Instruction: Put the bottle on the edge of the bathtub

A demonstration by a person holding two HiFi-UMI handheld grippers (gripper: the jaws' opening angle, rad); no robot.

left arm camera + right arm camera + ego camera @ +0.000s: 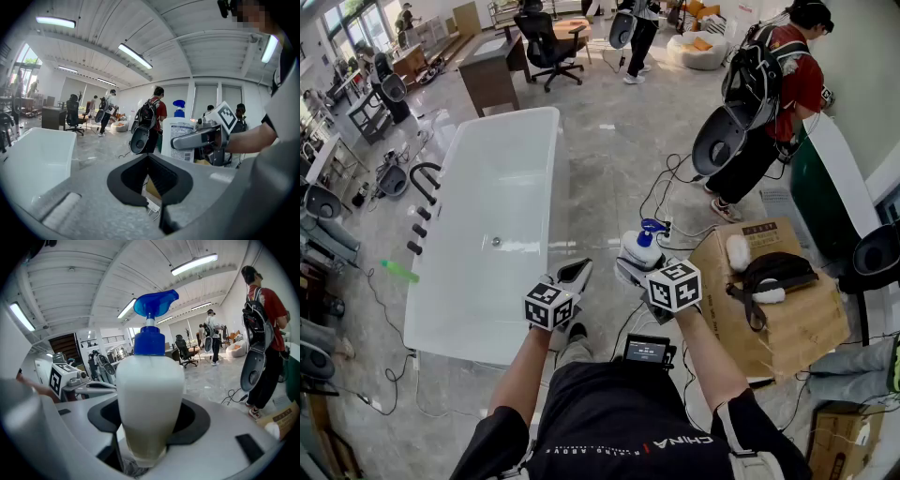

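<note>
The grey marble-patterned floor fills most of the head view. On it stands the long white freestanding bathtub, ahead and to the person's left, its rim bare along the near right side. To the right lies a flattened brown cardboard box with a few small things on it. Between tub and box the two grippers are held out side by side, both tipped slightly down. The left gripper has its jaws pressed together with nothing in them, just off the tub's near right rim. The right gripper has its jaws spread wide around the white plastic pump bottle with a blue nozzle, gripping the lower body on both sides. The bottle stands upright in the air, over the floor and cables, near the tub but clear of it. This looks like the carrying step: the bottle is in hand and not yet over the edge. The next move likely calls for swinging the right gripper leftward over the rim. It should then lower the bottle level until its base sits flat on that narrow ledge, before the jaws let go.
</note>
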